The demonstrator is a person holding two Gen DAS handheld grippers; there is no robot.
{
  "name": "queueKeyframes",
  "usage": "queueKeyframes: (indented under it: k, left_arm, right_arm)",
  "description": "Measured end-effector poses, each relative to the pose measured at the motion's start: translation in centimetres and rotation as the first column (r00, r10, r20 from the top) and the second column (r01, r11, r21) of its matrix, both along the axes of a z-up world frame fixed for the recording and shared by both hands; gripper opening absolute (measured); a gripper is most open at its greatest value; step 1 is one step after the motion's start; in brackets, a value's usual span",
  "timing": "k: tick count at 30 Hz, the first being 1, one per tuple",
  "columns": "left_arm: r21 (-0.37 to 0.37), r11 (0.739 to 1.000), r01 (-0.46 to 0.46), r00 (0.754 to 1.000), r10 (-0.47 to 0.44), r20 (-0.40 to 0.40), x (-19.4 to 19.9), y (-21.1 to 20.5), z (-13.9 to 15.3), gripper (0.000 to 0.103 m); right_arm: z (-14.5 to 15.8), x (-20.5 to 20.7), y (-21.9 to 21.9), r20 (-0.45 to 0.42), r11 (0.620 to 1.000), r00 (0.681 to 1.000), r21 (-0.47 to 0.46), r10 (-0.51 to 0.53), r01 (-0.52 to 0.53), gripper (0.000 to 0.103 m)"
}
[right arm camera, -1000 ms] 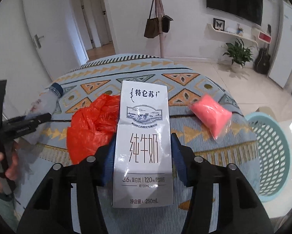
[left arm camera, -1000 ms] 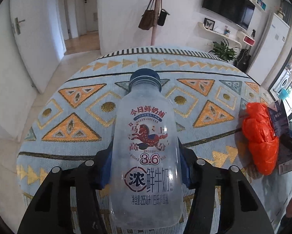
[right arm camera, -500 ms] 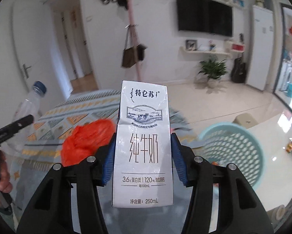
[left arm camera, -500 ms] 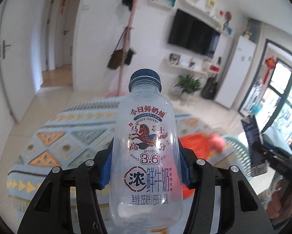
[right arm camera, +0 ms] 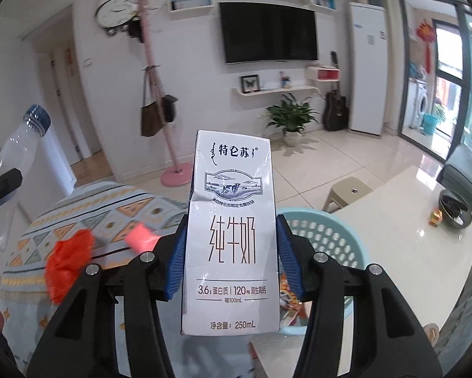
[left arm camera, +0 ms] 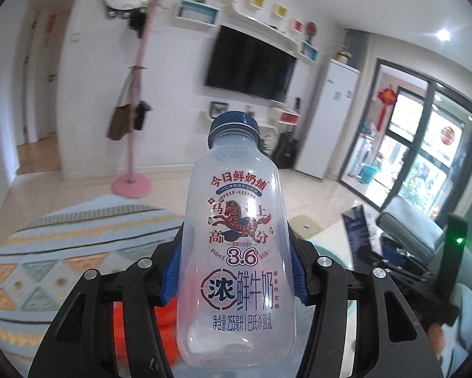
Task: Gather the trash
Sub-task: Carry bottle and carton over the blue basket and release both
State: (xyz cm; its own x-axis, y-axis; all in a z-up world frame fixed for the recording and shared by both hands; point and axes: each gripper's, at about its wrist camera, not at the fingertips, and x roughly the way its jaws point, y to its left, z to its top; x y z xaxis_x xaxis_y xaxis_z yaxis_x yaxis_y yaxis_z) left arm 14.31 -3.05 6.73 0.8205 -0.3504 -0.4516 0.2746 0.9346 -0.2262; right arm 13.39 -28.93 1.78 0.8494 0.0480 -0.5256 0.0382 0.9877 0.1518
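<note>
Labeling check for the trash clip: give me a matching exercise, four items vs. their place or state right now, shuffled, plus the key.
Items:
1. milk bottle
2. milk carton
3. orange plastic bag
4. teal basket

Places/states:
A. lying on the patterned tablecloth
B. clamped in the right gripper
C. standing beside the table, behind the carton
D. clamped in the left gripper

Pairs: 1-D, 2-B, 3-A, 4-C

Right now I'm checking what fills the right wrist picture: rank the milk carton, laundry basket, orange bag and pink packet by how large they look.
1. milk carton, though it is nearest the camera
2. laundry basket, partly hidden behind the carton
3. orange bag
4. pink packet
</note>
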Motion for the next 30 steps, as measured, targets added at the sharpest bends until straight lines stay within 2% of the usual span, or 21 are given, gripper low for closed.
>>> queueKeyframes:
  k: [4,9,12,15,18,22,23,24,26,30]
  left_arm:
    - [-0.002,0.997,0.073,0.997,-0.073,-0.015,1.9,-5.3,-1.0,0.053]
    - [-0.026,0.986,0.163,0.981,-0.164,-0.105,5.0,-11.4,-4.6,0.053]
    - [-0.075,0.973,0.22,0.951,-0.231,-0.207,8.0,-14.5,-7.7,0.053]
    - [-0.147,0.956,0.254,0.905,-0.288,-0.313,11.1,-16.5,-11.0,0.053]
    - [-0.136,0.958,0.251,0.888,-0.284,-0.362,12.4,-18.0,-13.5,0.053]
    - [-0.111,0.949,0.294,0.874,-0.314,-0.371,12.6,-19.4,-15.0,0.054]
    - [-0.101,0.949,0.298,0.876,-0.314,-0.366,12.7,-19.7,-15.1,0.057]
    - [-0.1,0.951,0.292,0.881,-0.308,-0.358,12.6,-19.6,-15.1,0.068]
    - [-0.109,0.952,0.285,0.891,-0.305,-0.337,12.1,-19.0,-14.8,0.077]
    - [-0.102,0.951,0.292,0.898,-0.31,-0.311,11.0,-18.2,-13.5,0.078]
  right_arm:
    - [-2.4,1.8,-3.3,-0.031,0.997,0.997,0.022,-0.068,0.068,0.049]
    - [-5.7,4.6,-7.1,-0.135,0.985,0.98,0.063,-0.148,0.158,0.049]
    - [-8.0,6.1,-9.0,-0.208,0.98,0.965,0.085,-0.158,0.179,0.049]
    - [-10.4,7.2,-9.9,-0.244,0.981,0.956,0.07,-0.161,0.183,0.049]
    - [-12.2,7.6,-10.7,-0.281,0.977,0.945,0.085,-0.166,0.197,0.049]
    - [-13.3,7.9,-11.6,-0.309,0.97,0.938,0.13,-0.155,0.203,0.05]
    - [-13.3,7.8,-11.9,-0.305,0.968,0.939,0.138,-0.157,0.207,0.051]
    - [-13.2,7.5,-12.1,-0.298,0.967,0.94,0.141,-0.165,0.214,0.055]
    - [-12.9,6.9,-12.4,-0.286,0.964,0.942,0.144,-0.174,0.222,0.059]
    - [-12.0,5.7,-12.3,-0.272,0.965,0.946,0.143,-0.176,0.22,0.059]
